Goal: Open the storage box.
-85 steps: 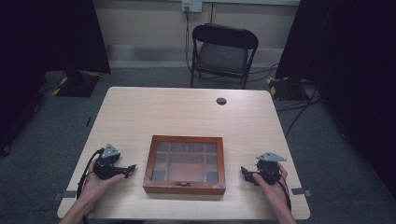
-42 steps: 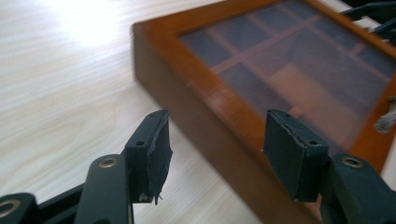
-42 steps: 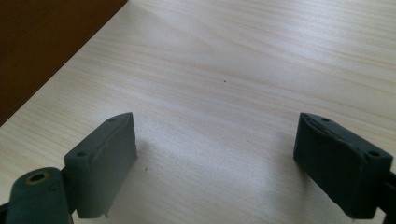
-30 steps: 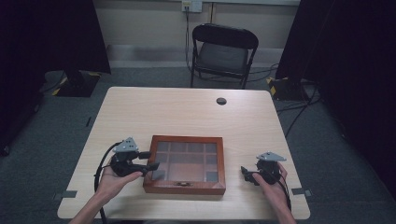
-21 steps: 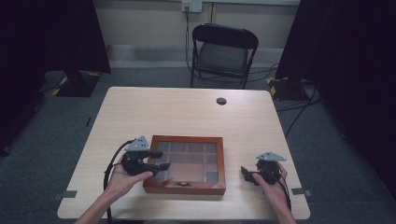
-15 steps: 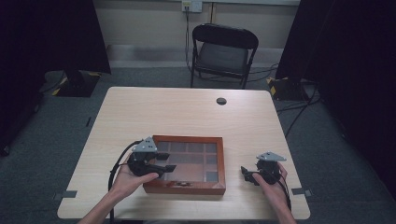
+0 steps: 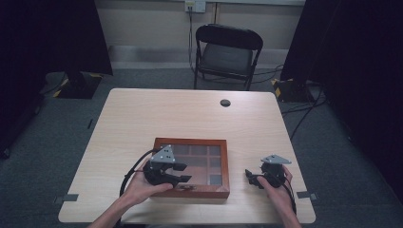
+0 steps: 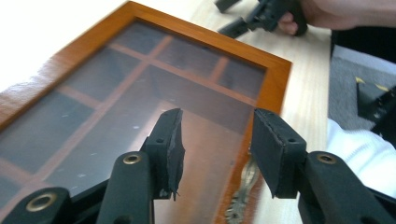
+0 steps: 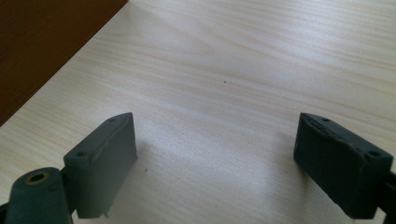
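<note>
High view overhead, facing forward; gripper views close, low; box shared by high, left views

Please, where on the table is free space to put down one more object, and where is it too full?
The far half of the table, from the wooden glass-lid box to the far edge, is bare except a small dark round thing. The near-left corner is bare too. It is crowded near the front: the left gripper over the box, the right gripper beside it.
</note>
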Demonstrator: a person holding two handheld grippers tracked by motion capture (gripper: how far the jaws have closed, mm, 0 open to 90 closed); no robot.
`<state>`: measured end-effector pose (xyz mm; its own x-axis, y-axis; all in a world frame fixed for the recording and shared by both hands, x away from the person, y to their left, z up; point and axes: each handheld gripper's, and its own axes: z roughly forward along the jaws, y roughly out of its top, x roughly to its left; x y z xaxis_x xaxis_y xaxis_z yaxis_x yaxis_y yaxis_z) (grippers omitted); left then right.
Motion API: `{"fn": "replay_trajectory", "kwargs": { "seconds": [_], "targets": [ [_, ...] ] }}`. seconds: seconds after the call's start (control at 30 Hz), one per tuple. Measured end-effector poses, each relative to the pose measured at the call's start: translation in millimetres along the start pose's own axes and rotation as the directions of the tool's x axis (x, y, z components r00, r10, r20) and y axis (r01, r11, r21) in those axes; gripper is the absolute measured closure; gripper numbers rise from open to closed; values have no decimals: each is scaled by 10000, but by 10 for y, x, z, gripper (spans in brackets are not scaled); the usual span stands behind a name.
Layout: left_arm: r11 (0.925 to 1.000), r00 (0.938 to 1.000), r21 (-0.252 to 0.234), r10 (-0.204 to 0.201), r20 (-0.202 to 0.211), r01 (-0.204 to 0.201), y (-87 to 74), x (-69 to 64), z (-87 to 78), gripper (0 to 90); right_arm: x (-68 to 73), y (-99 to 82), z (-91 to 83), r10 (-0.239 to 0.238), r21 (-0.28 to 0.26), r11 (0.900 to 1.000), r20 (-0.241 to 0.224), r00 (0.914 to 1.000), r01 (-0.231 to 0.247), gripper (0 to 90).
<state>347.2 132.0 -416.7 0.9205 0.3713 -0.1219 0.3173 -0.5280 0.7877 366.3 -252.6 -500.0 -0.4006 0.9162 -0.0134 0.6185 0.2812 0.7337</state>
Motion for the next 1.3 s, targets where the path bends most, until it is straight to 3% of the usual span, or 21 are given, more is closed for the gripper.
{"fn": "replay_trajectory", "kwargs": {
  "seconds": [0.2, 0.43, 0.67, 1.03, 1.3],
  "targets": [
    [9997, 9986, 236, -13, 529, 1, -20, -53, 68, 591, 0, 0, 0, -1, -1, 10000, -1, 10000, 1, 124],
    [9992, 9966, 388, 82, 820, -114, -97, -78, 116, 669, -1, 0, 1, -19, -11, 10000, -10, 10000, 19, 124],
    [9976, 9968, 681, 85, 789, -139, -167, -60, 121, 738, -1, 0, 1, -13, -6, 10000, -8, 10000, 13, 124],
    [9951, 9950, 643, 709, 704, -755, -168, -110, 137, 795, -1, 0, 1, -21, -13, 10000, -10, 10000, 21, 124],
    [9971, 9961, 557, 480, 738, -522, -176, -103, 140, 801, 0, 0, 0, 0, 1, 10000, -6, 10000, 0, 124]
  ]
}}
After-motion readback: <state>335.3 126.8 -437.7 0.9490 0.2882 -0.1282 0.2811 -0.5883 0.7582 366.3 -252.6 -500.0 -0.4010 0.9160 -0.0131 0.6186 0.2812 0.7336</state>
